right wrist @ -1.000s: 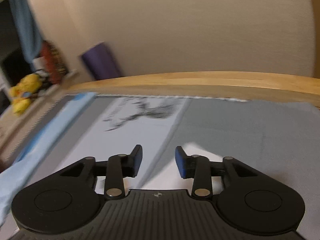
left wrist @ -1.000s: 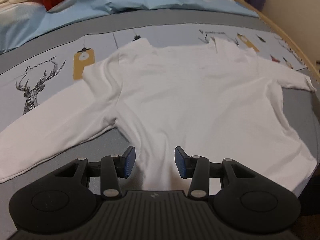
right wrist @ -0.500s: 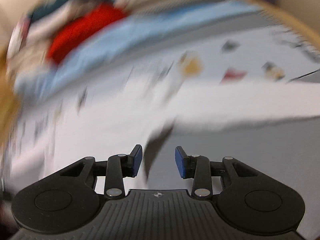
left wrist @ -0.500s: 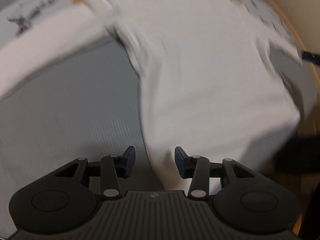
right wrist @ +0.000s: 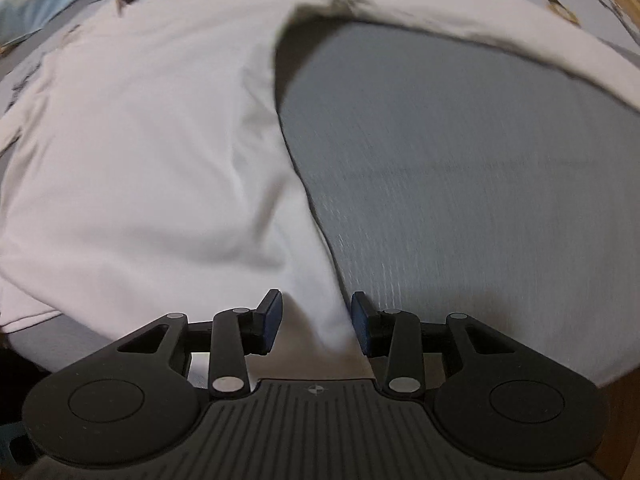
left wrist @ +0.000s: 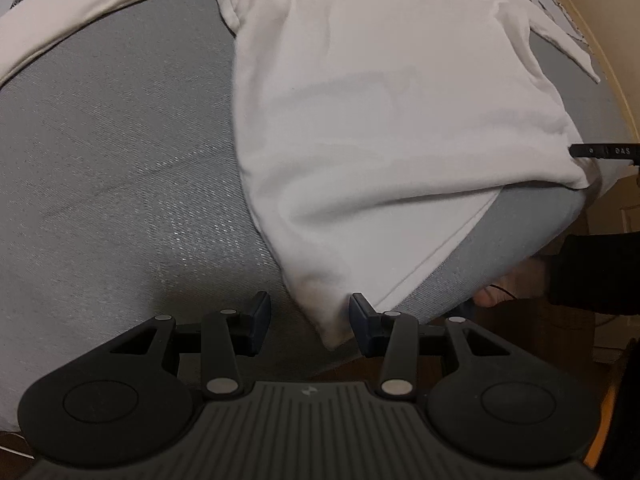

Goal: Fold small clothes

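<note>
A white long-sleeved shirt (left wrist: 380,100) lies spread flat on the grey bed cover (left wrist: 120,160). My left gripper (left wrist: 308,320) points down over its near hem corner (left wrist: 332,328). The corner lies between the open jaws, close to the right pad, and is not pinched. In the right wrist view the same shirt (right wrist: 140,140) fills the left half, with a sleeve (right wrist: 520,28) arching across the top. My right gripper (right wrist: 316,318) stands open over the other hem corner (right wrist: 328,320), cloth between its pads. A black tip of that gripper (left wrist: 600,151) shows at the shirt's far edge.
The bed's front edge runs just beneath both grippers. A person's hand (left wrist: 508,284) and dark sleeve (left wrist: 592,272) sit off the bed's corner. A wooden bed frame (left wrist: 592,40) curves along the right. A blue pillow (right wrist: 24,4) lies at the head end.
Both grippers have tipped downward. The left view dropped from the whole shirt to its hem corner. The right swung from the wall and bed frame round to the shirt's other corner. Jaw widths are unchanged.
</note>
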Motion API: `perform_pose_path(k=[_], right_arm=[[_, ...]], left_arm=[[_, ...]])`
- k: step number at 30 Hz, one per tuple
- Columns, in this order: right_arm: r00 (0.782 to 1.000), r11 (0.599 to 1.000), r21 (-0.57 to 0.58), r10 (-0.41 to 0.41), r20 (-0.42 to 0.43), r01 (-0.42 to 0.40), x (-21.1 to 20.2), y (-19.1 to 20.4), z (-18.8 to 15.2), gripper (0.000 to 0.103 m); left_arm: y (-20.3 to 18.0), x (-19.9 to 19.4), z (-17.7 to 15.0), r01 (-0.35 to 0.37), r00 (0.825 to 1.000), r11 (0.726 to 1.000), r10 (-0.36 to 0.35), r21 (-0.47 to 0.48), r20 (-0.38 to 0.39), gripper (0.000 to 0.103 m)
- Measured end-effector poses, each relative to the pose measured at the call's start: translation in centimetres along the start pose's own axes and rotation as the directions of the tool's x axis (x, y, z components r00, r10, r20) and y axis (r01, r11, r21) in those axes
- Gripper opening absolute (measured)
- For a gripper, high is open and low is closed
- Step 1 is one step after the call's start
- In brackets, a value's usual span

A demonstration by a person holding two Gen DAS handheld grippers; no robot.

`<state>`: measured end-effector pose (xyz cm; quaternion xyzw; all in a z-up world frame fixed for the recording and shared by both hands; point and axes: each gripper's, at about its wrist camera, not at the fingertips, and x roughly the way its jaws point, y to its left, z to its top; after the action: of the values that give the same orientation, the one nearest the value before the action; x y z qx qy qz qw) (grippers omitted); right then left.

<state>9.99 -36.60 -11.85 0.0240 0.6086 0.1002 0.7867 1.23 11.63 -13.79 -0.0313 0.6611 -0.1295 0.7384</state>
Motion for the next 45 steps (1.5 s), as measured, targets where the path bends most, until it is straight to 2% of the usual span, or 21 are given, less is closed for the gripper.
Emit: perform_pose_path(k=[2, 3, 4, 5, 7, 11, 14, 16, 17, 18, 21, 25, 27, 28, 29, 33, 36, 38, 40, 43, 45], right_arm=[[1.000, 1.000, -0.004, -0.010, 0.012, 0.010, 0.0, 0.3, -1.0, 0.040], [1.000, 1.000, -0.014, -0.012, 0.017, 0.012, -0.2, 0.5, -1.3, 0.040], [1.000, 1.000, -0.019, -0.008, 0.018, 0.008, -0.3, 0.7, -1.5, 0.038], [1.000, 1.000, -0.022, 0.002, 0.017, -0.002, -0.6, 0.8, -1.8, 0.025], [1.000, 1.000, -0.025, 0.018, 0.023, -0.017, -1.1, 1.1, -2.1, 0.006], [0.991, 0.995, 0.055, 0.082, 0.110, -0.088, -4.2, 0.5, -1.9, 0.005], [0.957, 0.959, 0.183, 0.170, 0.234, -0.215, -7.8, -1.3, -1.8, 0.005], [0.932, 0.930, 0.232, 0.210, 0.296, -0.284, -9.6, -2.4, -2.4, 0.005], [0.936, 0.929, 0.245, 0.205, 0.286, -0.278, -9.7, -2.7, -2.7, 0.005], [0.954, 0.939, 0.249, 0.174, 0.245, -0.235, -9.3, -2.8, -3.0, 0.005], [0.993, 0.970, 0.221, 0.088, 0.084, -0.105, -6.5, -2.2, -3.5, 0.005], [1.000, 0.988, 0.156, 0.010, 0.012, -0.012, -5.2, -1.1, -3.8, 0.006], [0.999, 0.990, 0.128, -0.051, -0.009, 0.052, -4.8, -0.8, -3.9, 0.007], [0.995, 0.988, 0.113, -0.102, 0.003, 0.101, -4.7, -0.8, -3.8, 0.015], [0.991, 0.987, 0.101, -0.128, 0.029, 0.124, -4.9, -0.5, -3.7, 0.017], [0.993, 0.996, 0.070, -0.056, 0.104, 0.049, -5.3, 0.4, -3.3, 0.020], [0.998, 0.999, 0.005, -0.046, 0.050, 0.045, -3.7, 1.6, -3.6, 0.020], [0.995, 0.995, -0.039, -0.092, -0.036, 0.091, -1.7, 2.5, -3.9, 0.020], [0.993, 0.992, -0.063, -0.111, -0.031, 0.109, -1.5, 3.1, -4.0, 0.021], [0.998, 0.998, -0.046, -0.044, 0.052, 0.046, -3.1, 3.4, -3.7, 0.021], [0.997, 0.994, -0.079, -0.075, 0.014, 0.076, -2.2, 3.6, -4.0, 0.022]], left_arm=[[-0.4, 0.1, -0.1, -0.023, 1.000, 1.000, 0.023, -0.010, 0.021, 0.041], [-0.7, 0.1, -0.2, -0.029, 0.999, 1.000, 0.029, -0.013, 0.032, 0.033], [-0.8, 0.0, -0.2, -0.024, 0.999, 1.000, 0.025, -0.015, 0.039, 0.017], [-0.9, -0.1, -0.3, -0.010, 0.999, 1.000, 0.011, -0.022, 0.043, 0.012], [-1.3, -0.6, -0.5, -0.029, 0.998, 0.999, 0.028, 0.018, 0.058, 0.009], [-1.7, -3.3, -0.7, -0.058, 0.991, 0.996, 0.048, 0.072, 0.129, 0.008], [-0.8, -7.9, -1.6, -0.067, 0.966, 0.995, 0.046, 0.075, 0.256, 0.007], [-0.5, -9.6, -2.5, -0.114, 0.958, 0.987, 0.079, 0.114, 0.277, 0.007], [-0.5, -9.4, -2.7, -0.128, 0.963, 0.984, 0.093, 0.126, 0.252, 0.007], [-0.3, -8.9, -2.9, -0.128, 0.972, 0.984, 0.099, 0.126, 0.215, 0.007], [-1.1, -7.2, -3.4, -0.104, 0.987, 0.973, 0.076, 0.205, 0.143, 0.007], [-1.9, -5.9, -3.4, -0.133, 0.989, 0.955, 0.112, 0.265, 0.093, 0.010], [-1.8, -6.0, -3.0, -0.172, 0.983, 0.950, 0.148, 0.260, 0.109, 0.020], [-1.5, -6.3, -2.7, -0.171, 0.981, 0.957, 0.145, 0.235, 0.125, 0.032], [-0.9, -6.7, -2.5, -0.166, 0.980, 0.963, 0.137, 0.213, 0.142, 0.036], [-1.8, -6.5, -1.8, -0.123, 0.980, 0.971, 0.086, 0.206, 0.178, 0.036], [-3.1, -4.2, -1.7, -0.086, 0.991, 0.966, 0.057, 0.244, 0.122, 0.035], [-3.5, -0.9, -1.7, -0.147, 0.988, 0.948, 0.154, 0.281, -0.001, 0.035], [-4.2, -0.6, -2.0, -0.198, 0.978, 0.918, 0.210, 0.344, 0.004, 0.036], [-3.7, -2.9, -1.3, -0.160, 0.986, 0.951, 0.143, 0.266, 0.082, 0.035], [-3.1, -2.5, -1.0, -0.133, 0.991, 0.962, 0.123, 0.237, 0.059, 0.035]])
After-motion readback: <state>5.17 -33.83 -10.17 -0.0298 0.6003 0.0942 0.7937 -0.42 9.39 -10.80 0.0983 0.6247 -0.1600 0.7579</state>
